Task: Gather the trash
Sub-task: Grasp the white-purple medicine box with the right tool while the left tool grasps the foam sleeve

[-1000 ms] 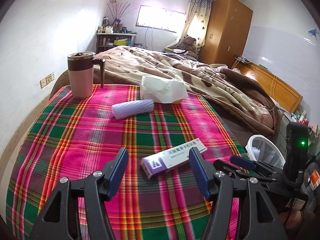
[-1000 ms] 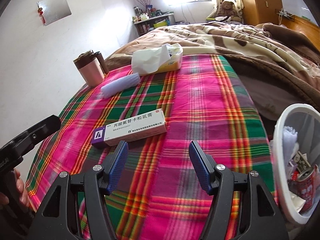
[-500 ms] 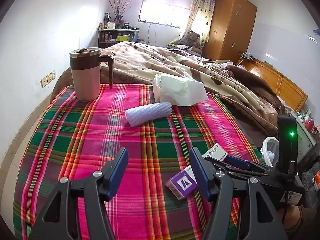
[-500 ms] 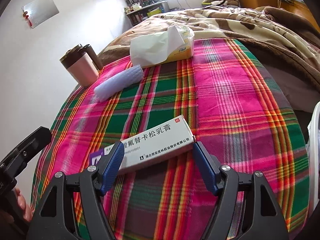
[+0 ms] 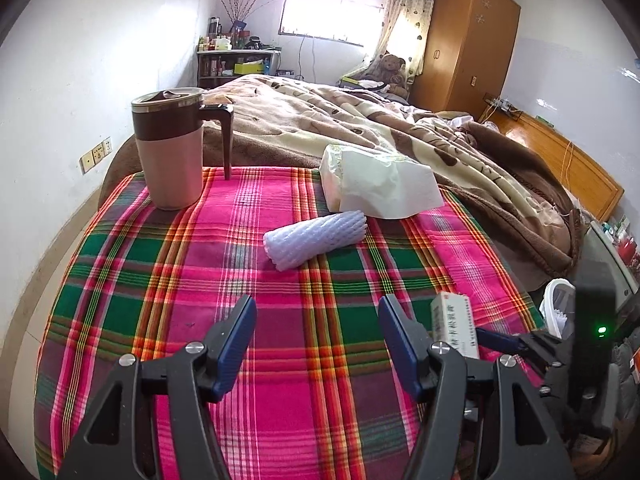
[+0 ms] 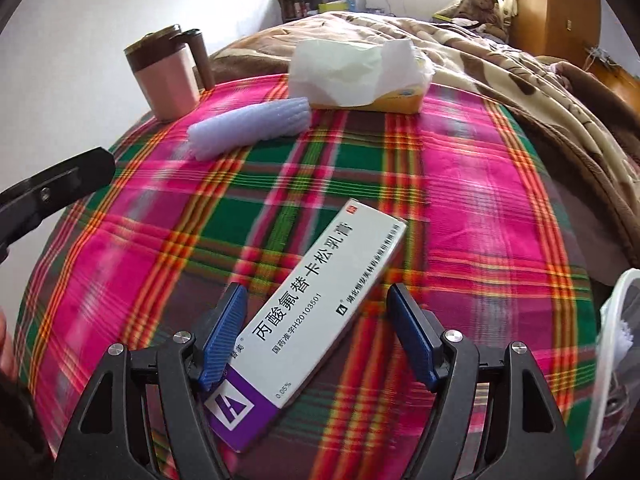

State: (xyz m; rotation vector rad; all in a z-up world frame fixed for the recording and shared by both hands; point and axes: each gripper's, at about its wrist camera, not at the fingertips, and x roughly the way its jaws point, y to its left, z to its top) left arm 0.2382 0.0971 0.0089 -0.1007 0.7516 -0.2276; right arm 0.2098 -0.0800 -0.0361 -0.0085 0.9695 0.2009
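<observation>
1. The plaid cloth is covering the bed end and carrying everything; a blanket is lying beyond its far edge.
2. A white bin is standing just off the cloth's right edge, already holding some rubbish.
3. A mug is standing at the far left corner and a tissue pack at the far edge, with a foam sleeve lying just in front of the pack.
4. The box is lying slantwise near the right edge, now between the right gripper fingers; a second ago it lay ahead of them.
5. The right jaws have just been opening and are standing apart around the box, its purple end close against the left finger, not clamped.
6. The left gripper is hanging apart over bare cloth, holding nothing, now nearer the sleeve.
7. Judgement: the box is being lined up for closing, then the bin.
</observation>
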